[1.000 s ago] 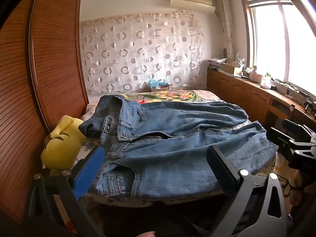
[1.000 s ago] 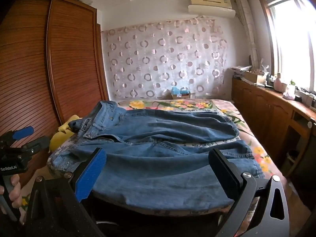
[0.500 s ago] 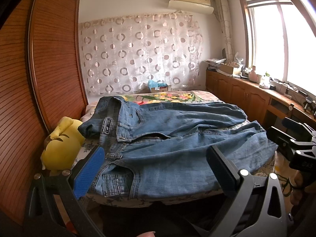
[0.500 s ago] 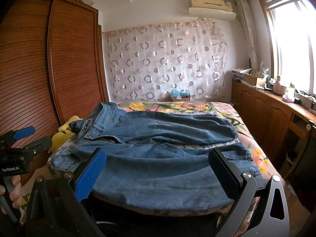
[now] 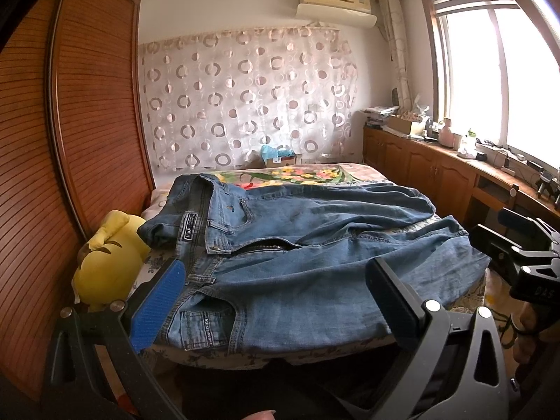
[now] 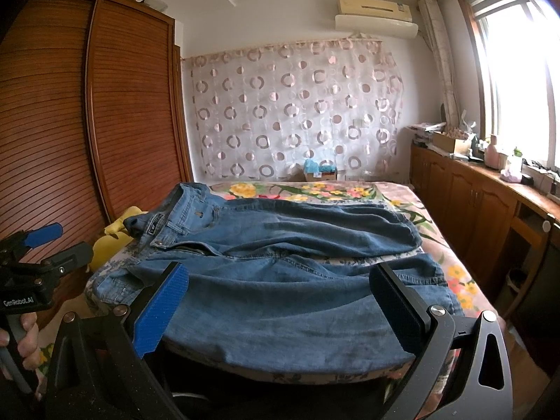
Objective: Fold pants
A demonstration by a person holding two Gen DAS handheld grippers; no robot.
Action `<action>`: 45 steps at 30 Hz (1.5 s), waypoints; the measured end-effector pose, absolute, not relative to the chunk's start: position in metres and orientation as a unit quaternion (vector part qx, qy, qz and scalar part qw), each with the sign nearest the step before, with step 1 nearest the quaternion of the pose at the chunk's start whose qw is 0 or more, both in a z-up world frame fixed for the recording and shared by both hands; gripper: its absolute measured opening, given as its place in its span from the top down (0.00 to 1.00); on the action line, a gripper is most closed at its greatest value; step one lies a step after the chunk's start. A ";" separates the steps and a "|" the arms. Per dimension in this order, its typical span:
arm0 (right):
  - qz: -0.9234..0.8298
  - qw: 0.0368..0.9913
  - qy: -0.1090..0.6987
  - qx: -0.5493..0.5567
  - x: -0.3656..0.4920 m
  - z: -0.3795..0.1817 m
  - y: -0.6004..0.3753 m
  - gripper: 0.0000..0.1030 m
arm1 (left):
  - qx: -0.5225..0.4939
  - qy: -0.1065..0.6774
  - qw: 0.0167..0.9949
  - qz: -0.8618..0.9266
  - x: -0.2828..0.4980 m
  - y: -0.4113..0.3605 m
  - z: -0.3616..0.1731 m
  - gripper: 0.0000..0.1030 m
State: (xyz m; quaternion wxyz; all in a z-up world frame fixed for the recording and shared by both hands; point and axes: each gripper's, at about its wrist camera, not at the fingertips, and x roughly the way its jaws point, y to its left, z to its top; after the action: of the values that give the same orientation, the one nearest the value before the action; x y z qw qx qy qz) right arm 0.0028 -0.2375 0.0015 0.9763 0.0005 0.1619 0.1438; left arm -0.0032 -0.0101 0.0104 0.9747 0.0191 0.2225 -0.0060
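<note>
Blue jeans [image 5: 301, 255] lie spread across the near end of the bed, waistband at the left, both legs running to the right; the same jeans [image 6: 280, 262] fill the right wrist view. My left gripper [image 5: 273, 301] hovers open just short of the near waist corner, holding nothing. Over the near leg my right gripper [image 6: 280, 304] is open and empty too. Each gripper shows in the other's view: the right gripper [image 5: 518, 259] at the right edge, the left gripper [image 6: 42, 255] at the left edge, held by a hand [image 6: 24, 332].
The bed [image 6: 315, 189] has a floral cover. A yellow plush toy [image 5: 105, 266] sits at its left side against the wooden wardrobe [image 5: 70, 161]. Low wooden cabinets [image 6: 472, 196] with clutter run along the right wall under the window. A small box [image 5: 280, 157] stands at the bed's far end.
Both views have tilted slightly upward, so the jeans sit a little lower in frame. Both grippers stay open and nothing on the bed has moved.
</note>
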 end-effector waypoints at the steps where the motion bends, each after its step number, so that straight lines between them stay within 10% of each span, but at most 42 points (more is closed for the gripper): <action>1: 0.143 0.976 0.162 0.001 0.003 0.002 -0.237 0.00 | 0.019 0.223 0.975 -0.006 -0.003 -0.012 0.012 0.00; 45: 0.143 0.977 0.157 0.002 0.002 0.004 -0.234 0.00 | 0.020 0.219 0.976 -0.008 -0.008 -0.013 0.014 0.00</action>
State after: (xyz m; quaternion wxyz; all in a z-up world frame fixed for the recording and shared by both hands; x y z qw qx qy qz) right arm 0.0019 -0.2342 0.0038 0.9772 0.0015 0.1574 0.1426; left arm -0.0085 -0.0130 0.0140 0.9756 0.0201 0.2187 -0.0080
